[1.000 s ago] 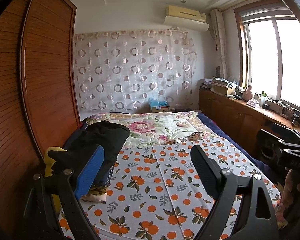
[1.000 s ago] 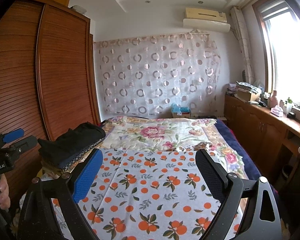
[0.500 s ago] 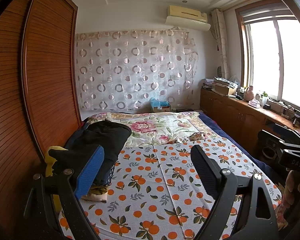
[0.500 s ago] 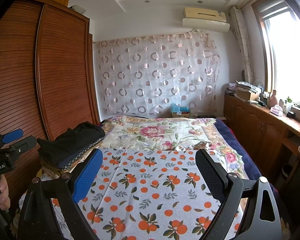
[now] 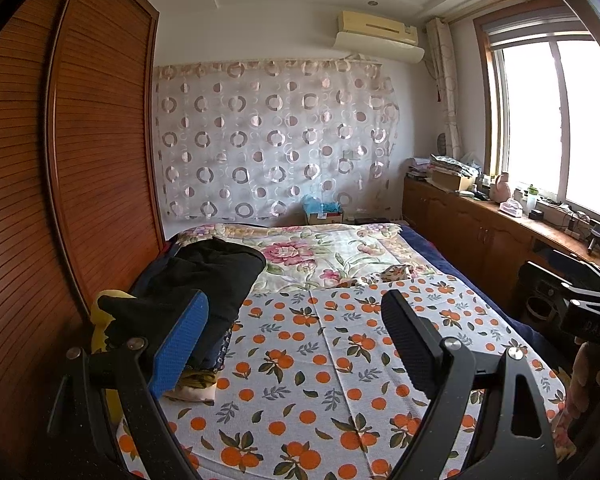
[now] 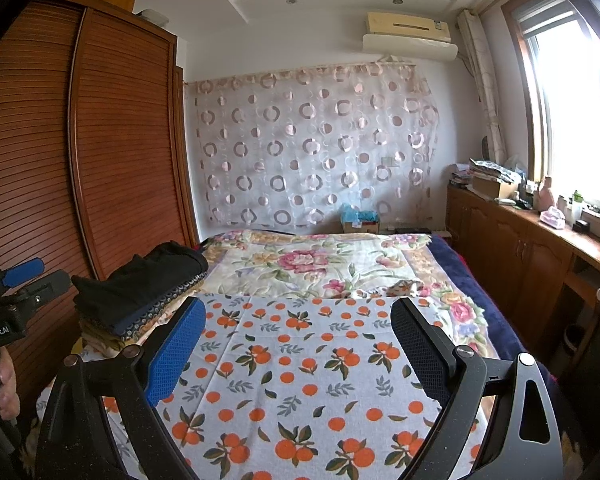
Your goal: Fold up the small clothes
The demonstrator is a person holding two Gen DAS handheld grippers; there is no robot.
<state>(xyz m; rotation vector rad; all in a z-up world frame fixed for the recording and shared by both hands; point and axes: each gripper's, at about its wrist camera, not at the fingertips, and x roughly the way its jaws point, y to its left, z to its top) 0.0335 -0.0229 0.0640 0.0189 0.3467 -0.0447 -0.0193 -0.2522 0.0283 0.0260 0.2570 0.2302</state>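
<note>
A stack of folded clothes (image 5: 216, 280) with a black garment on top lies along the bed's left side, also seen in the right wrist view as the stack of clothes (image 6: 140, 292). A small patterned garment (image 5: 396, 271) lies crumpled mid-bed, the same small garment (image 6: 404, 289) in the right view. My left gripper (image 5: 294, 304) is open above the orange-print cloth (image 5: 320, 360), nothing between its fingers. My right gripper (image 6: 298, 310) is open too, over the orange-print cloth (image 6: 300, 368). Each gripper hangs well short of both the stack and the small garment.
A louvred wooden wardrobe (image 5: 60, 180) lines the left of the bed. A floral quilt (image 5: 320, 256) covers the far half. Low wooden cabinets (image 6: 520, 256) with clutter run under the window on the right. A hand (image 6: 4, 384) holds the other gripper's handle at the left edge.
</note>
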